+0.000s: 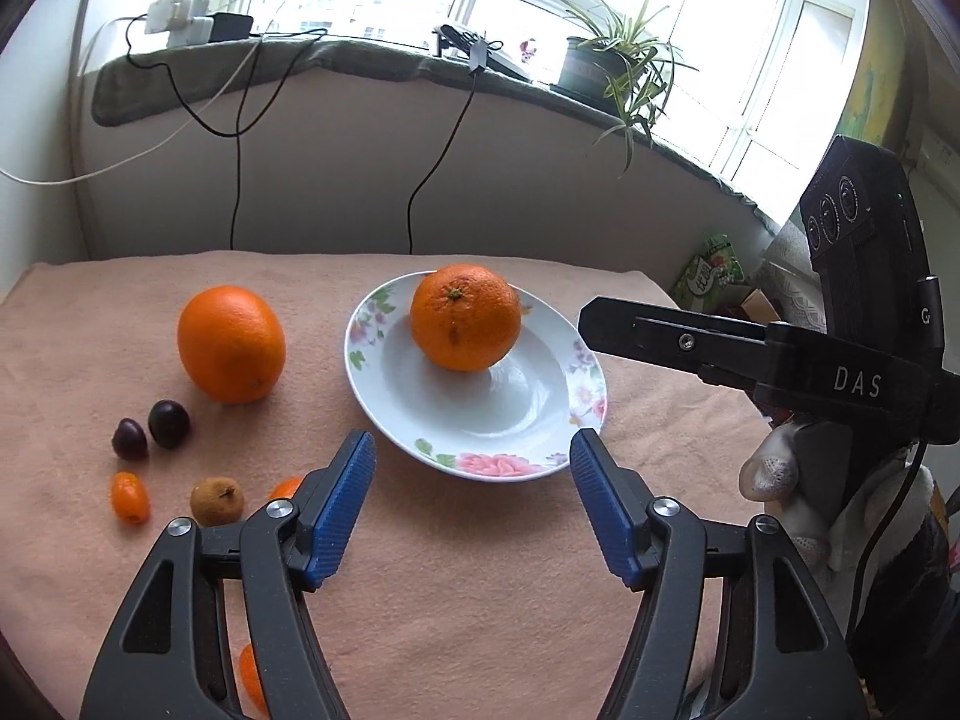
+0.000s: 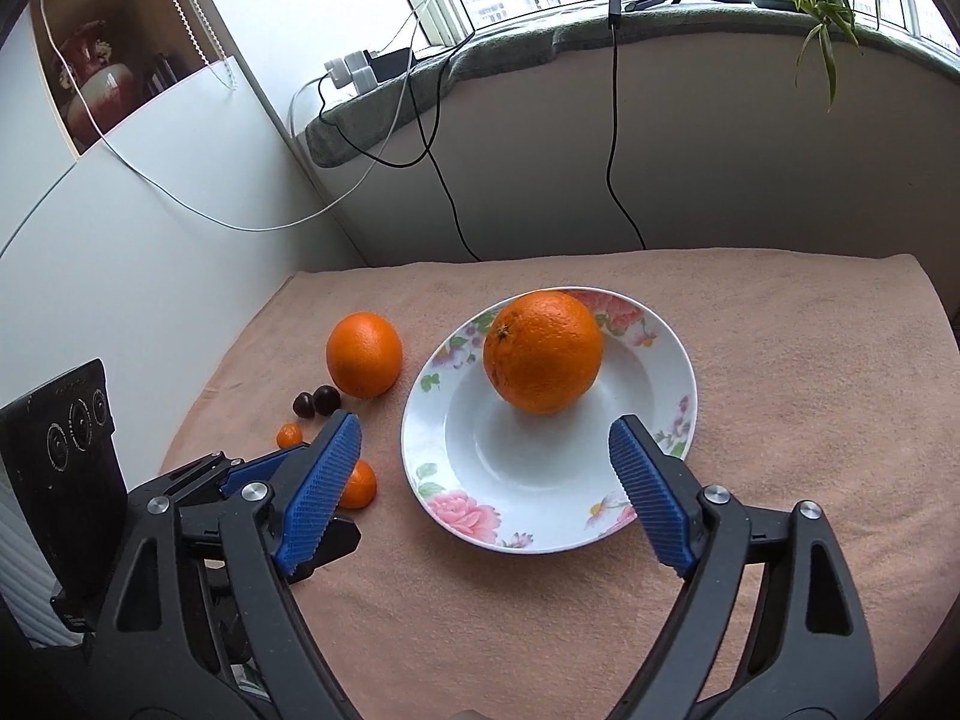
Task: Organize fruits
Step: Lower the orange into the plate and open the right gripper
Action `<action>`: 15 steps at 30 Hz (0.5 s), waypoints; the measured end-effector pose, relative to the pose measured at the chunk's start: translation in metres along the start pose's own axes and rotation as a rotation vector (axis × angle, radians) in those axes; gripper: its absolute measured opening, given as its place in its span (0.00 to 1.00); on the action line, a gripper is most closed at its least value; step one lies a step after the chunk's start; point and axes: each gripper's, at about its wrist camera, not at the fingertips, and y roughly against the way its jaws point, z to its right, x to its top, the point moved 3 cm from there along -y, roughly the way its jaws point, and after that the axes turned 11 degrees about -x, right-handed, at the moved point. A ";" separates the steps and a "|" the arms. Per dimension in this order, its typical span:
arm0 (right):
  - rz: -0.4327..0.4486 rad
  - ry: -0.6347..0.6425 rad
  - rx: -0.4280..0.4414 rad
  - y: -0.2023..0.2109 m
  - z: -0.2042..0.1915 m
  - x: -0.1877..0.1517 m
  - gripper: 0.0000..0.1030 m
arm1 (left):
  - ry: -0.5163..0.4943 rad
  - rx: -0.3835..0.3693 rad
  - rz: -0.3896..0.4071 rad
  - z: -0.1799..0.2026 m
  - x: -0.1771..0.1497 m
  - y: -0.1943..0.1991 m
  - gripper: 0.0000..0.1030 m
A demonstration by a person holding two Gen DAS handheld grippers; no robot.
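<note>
Hidden and cut-off parts: in the left wrist view we see a small orange fruit (image 1: pixel 287 487) only as a sliver behind the left finger of the left gripper (image 1: pixel 473 450), and another orange piece (image 1: pixel 251 681) at the lower edge, cut off by the gripper frame; what kind each is we cannot tell. In the right wrist view the right gripper (image 2: pixel 485 441) covers the near rim of the floral plate (image 2: pixel 645 336), and its left finger overlaps a small orange fruit (image 2: pixel 359 485).

Task items: one large orange (image 1: pixel 465 317), stem scar up, rests inside the plate toward its far side. A second orange (image 1: pixel 231 343) sits on the peach cloth (image 1: pixel 480 600) left of the plate, apart from it. Near it lie two dark round fruits (image 1: pixel 150 429), touching or nearly so, a kumquat (image 1: pixel 129 498) and a brownish fruit (image 1: pixel 217 501).

Jaws: we find both grippers standing wide with nothing between the blue pads (image 1: pixel 339 507), the right one spanning the plate's near edge without pressing it.
</note>
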 end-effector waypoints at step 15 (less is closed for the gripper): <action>0.018 0.063 -0.059 0.000 -0.019 0.003 0.93 | 0.006 0.081 0.028 -0.024 0.005 0.023 0.80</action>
